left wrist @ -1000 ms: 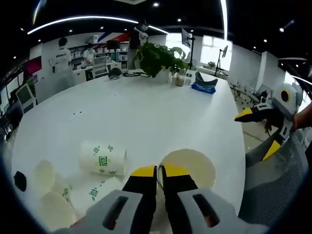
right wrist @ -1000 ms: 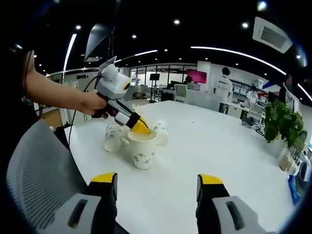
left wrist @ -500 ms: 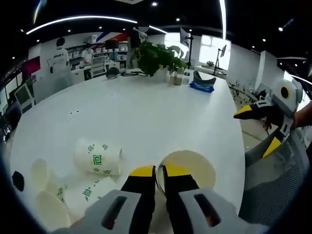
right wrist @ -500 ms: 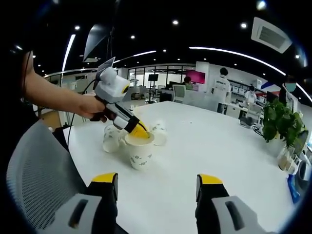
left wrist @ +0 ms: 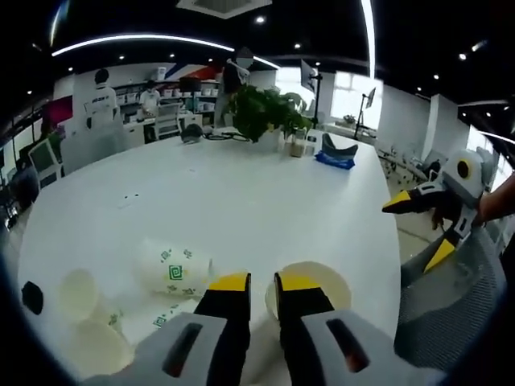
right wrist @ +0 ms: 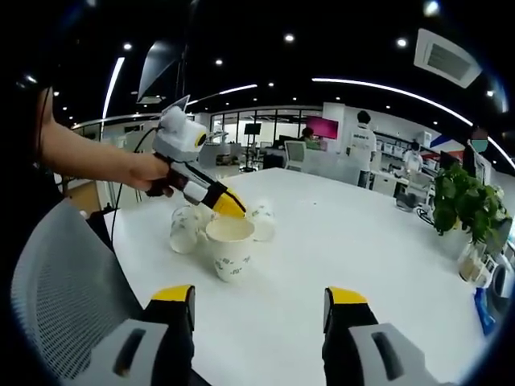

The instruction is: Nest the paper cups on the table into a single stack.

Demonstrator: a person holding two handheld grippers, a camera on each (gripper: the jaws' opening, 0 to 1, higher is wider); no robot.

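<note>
A wide white table [left wrist: 241, 201] spreads across an open office, with a grey mesh chair [right wrist: 60, 273] at its near edge. At the table's far end a leafy potted plant [left wrist: 265, 108] stands beside some small containers.

In the right gripper view, an upright paper cup [right wrist: 229, 248] stands near the table's near-left corner, and further cups [right wrist: 183, 229] lie just behind it. The left gripper [right wrist: 228, 207], held in a person's hand [right wrist: 149, 173], hangs right over the upright cup's far rim; whether it touches cannot be told. In the left gripper view its yellow-tipped jaws stand a narrow gap apart, with the cup's open mouth [left wrist: 310, 283] just beyond them, slightly right. A printed cup [left wrist: 173, 269] lies on its side to the left.

The right gripper [right wrist: 261, 310] waits well apart from the cups, jaws spread wide and holding nothing.
</note>
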